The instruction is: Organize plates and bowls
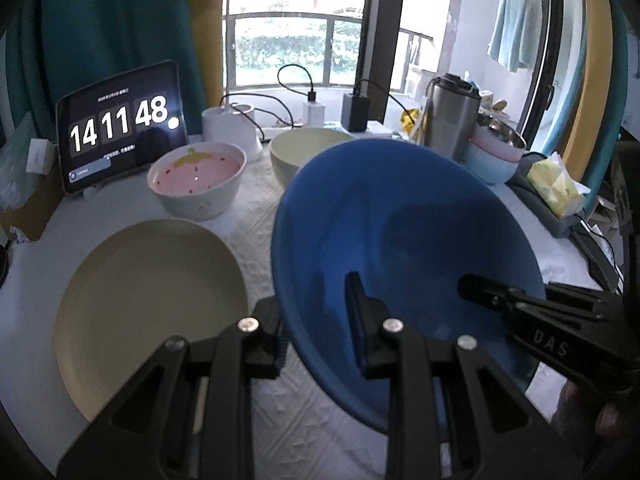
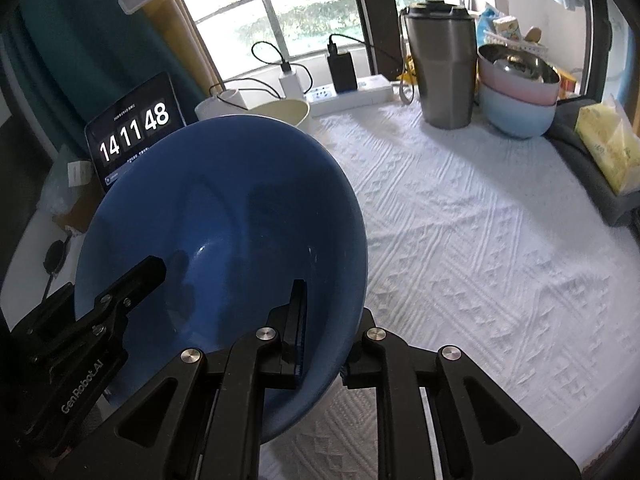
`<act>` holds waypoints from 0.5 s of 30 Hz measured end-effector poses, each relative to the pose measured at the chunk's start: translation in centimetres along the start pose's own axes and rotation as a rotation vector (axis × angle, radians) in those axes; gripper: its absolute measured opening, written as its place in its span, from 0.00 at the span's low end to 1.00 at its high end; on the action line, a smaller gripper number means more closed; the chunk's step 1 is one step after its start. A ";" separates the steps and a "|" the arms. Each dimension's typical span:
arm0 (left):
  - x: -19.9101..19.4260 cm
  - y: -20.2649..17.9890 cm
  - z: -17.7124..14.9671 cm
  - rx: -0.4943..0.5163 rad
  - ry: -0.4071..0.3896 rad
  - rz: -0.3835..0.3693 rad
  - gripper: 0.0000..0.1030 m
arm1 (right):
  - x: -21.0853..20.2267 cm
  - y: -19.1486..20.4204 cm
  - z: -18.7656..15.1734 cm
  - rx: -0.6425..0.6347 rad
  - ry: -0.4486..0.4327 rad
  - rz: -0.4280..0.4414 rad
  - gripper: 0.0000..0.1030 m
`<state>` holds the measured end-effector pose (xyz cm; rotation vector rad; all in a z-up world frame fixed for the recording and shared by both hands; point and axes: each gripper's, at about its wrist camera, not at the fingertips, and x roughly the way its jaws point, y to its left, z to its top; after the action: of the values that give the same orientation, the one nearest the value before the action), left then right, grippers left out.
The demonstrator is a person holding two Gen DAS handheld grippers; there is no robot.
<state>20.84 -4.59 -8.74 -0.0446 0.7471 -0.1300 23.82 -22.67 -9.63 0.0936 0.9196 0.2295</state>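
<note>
A large blue bowl (image 1: 400, 240) is held tilted above the white tablecloth, gripped on both sides. My left gripper (image 1: 316, 320) is shut on its left rim, one finger inside and one outside. My right gripper (image 2: 324, 320) is shut on its right rim, and it also shows in the left wrist view (image 1: 500, 300). The bowl fills the left of the right wrist view (image 2: 224, 220). A cream plate (image 1: 152, 300) lies at the left. A pink strawberry bowl (image 1: 196, 176) and a cream bowl (image 1: 304, 152) stand behind it.
A tablet clock (image 1: 120, 128) stands at the back left. A steel tumbler (image 2: 440, 68), stacked pink and light blue bowls with a steel one on top (image 2: 516, 92), a tissue pack (image 2: 608, 148), a power strip with chargers (image 2: 352, 92) and a lamp base (image 1: 230, 126) line the back and right.
</note>
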 end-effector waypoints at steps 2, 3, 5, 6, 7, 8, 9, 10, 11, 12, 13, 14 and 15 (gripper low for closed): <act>0.0 0.1 -0.1 -0.002 0.006 -0.001 0.25 | 0.2 0.2 0.0 0.001 0.012 0.000 0.15; 0.0 0.2 -0.2 -0.001 0.009 -0.002 0.25 | 0.3 0.3 -0.1 0.000 0.016 -0.003 0.15; -0.1 0.2 -0.3 0.000 0.016 -0.006 0.26 | 0.5 0.5 -0.1 0.001 0.029 -0.001 0.18; 0.0 0.3 -0.3 0.000 0.021 -0.006 0.26 | 0.5 0.6 -0.1 -0.001 0.033 -0.006 0.21; 0.0 0.3 -0.3 -0.001 0.025 -0.006 0.27 | 0.5 0.6 -0.1 -0.002 0.032 -0.010 0.22; 0.1 0.4 -0.3 -0.005 0.034 -0.010 0.27 | 0.4 0.6 0.0 -0.001 0.031 -0.012 0.24; 0.1 0.6 -0.4 -0.010 0.039 -0.015 0.27 | 0.4 0.5 0.0 0.002 0.030 -0.016 0.27; 0.1 0.8 -0.4 -0.013 0.042 -0.016 0.27 | 0.3 0.4 0.1 0.004 0.030 -0.017 0.29; 0.1 0.9 -0.5 -0.014 0.040 -0.013 0.27 | 0.3 0.3 0.2 0.008 0.030 -0.020 0.30; 0.0 1.0 -0.5 -0.015 0.038 -0.013 0.27 | 0.1 0.2 0.2 0.009 0.025 -0.023 0.31; -0.1 1.1 -0.5 -0.016 0.036 -0.012 0.27 | 0.0 0.1 0.3 0.009 0.022 -0.028 0.31; -0.2 1.2 -0.4 -0.019 0.033 -0.012 0.27 | -0.1 0.0 0.4 0.009 0.018 -0.031 0.31; -0.4 1.3 -0.4 -0.022 0.028 -0.012 0.27 | -0.3 0.0 0.5 0.010 0.012 -0.037 0.31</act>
<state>20.48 -3.22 -8.87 -0.0682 0.7765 -0.1345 24.03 -22.72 -9.12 0.0844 0.9341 0.1916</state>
